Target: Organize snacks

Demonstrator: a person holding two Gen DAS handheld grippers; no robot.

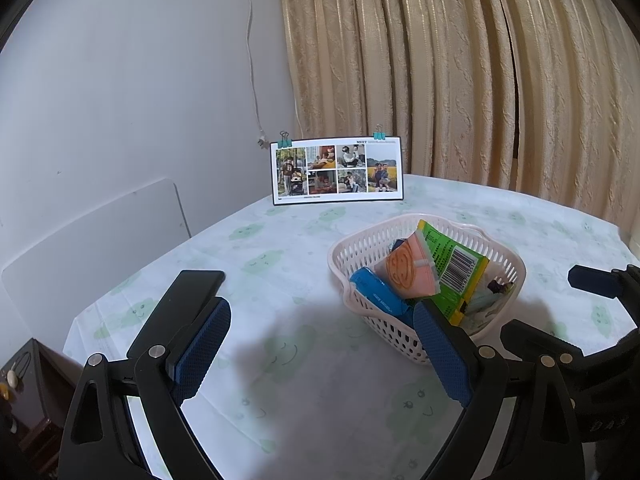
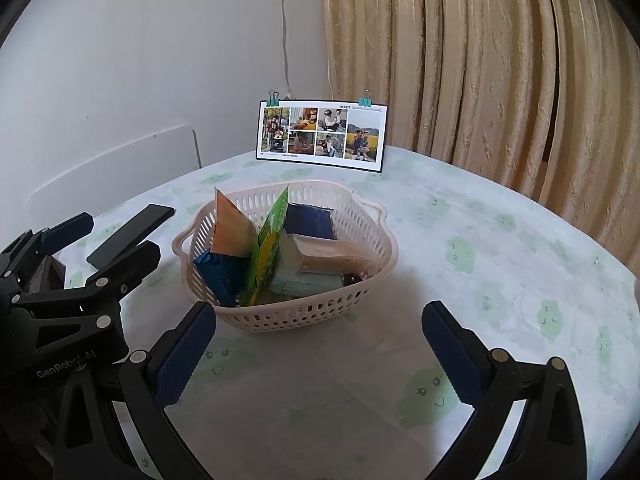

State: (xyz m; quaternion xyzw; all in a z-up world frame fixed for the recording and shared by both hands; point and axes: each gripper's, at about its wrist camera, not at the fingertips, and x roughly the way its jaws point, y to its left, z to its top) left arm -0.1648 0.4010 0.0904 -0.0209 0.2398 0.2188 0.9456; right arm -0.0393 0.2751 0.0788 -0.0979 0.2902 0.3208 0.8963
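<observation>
Round table (image 2: pixel 500 248), cloth-covered, bare apart from photo card (image 2: pixel 322 134) behind basket (image 2: pixel 296 312). Basket near table's middle, snacks (image 2: pixel 272 240) all inside; sorting judged nearly finished, perhaps only straightening left. Left gripper (image 1: pixel 322 344) spread, empty, just left of basket. Right gripper (image 2: pixel 320 348) spread, empty, just before basket. Lowest packets hidden; labels unreadable.

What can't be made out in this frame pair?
- Basket bottom: both views, buried under upright packets; item count unclear.
- Green packet text: left wrist view, too small to read.
- Dark wrapper by the basket's far wall: mostly covered by other snacks.
- Photo card caption: both views, too small.
- Dark cabinet: cut off by the left edge of the left wrist view.
</observation>
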